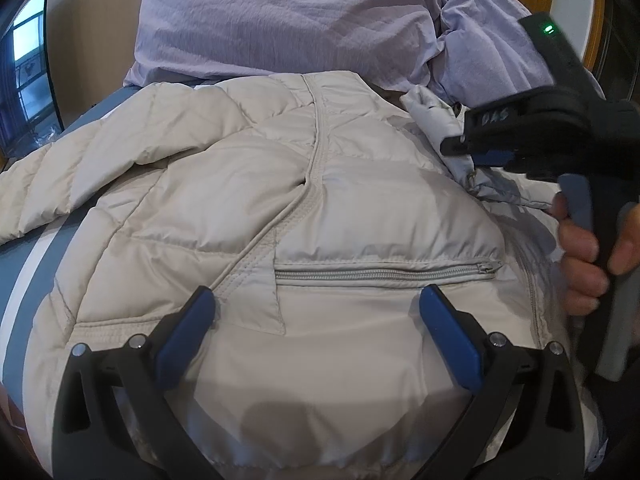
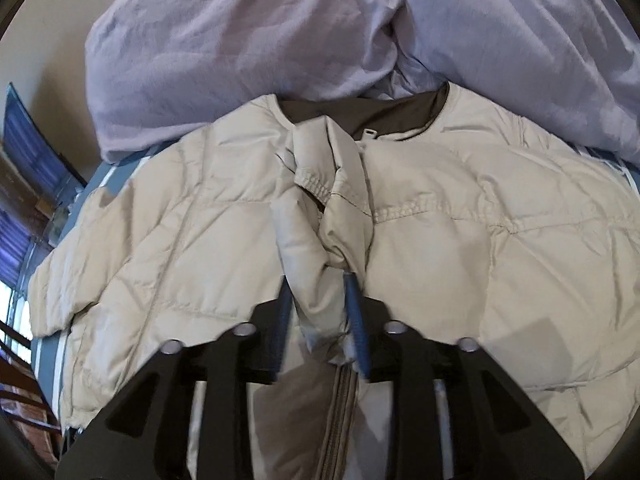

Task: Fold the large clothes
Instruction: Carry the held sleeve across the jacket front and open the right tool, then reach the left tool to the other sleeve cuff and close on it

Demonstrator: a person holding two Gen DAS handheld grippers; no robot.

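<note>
Jacket: we see a beige quilted puffer jacket (image 1: 248, 208) spread across the middle of both views, lying on a blue bedcover with white stripes (image 1: 24, 272) that shows at the left edge of the left wrist view.
Pocket: a closed zip pocket (image 1: 384, 270) runs level across the lower middle of the left wrist view, just above the left gripper's tips.
Sleeve: in the right wrist view a sleeve with an elastic cuff (image 2: 316, 188) lies folded over the jacket's front, in the centre of the frame, running down between the right gripper's fingers.
Collar: the dark brown lining of the neck (image 2: 384, 116) shows at the upper middle of the right wrist view.
Bedding: a crumpled lilac duvet (image 2: 240, 40) fills the top of both frames, touching the jacket's upper edge.
Left gripper (image 1: 316, 300): we see its blue pads spread wide, released, hovering over the fabric at the bottom of the frame with nothing pinched between them.
Right gripper (image 2: 318, 276): its fingers stand narrow on either side of the sleeve; we cannot tell whether the pads press it.
Hand: a hand (image 1: 584, 256) grips the right gripper's handle at the right edge of the left wrist view.
</note>
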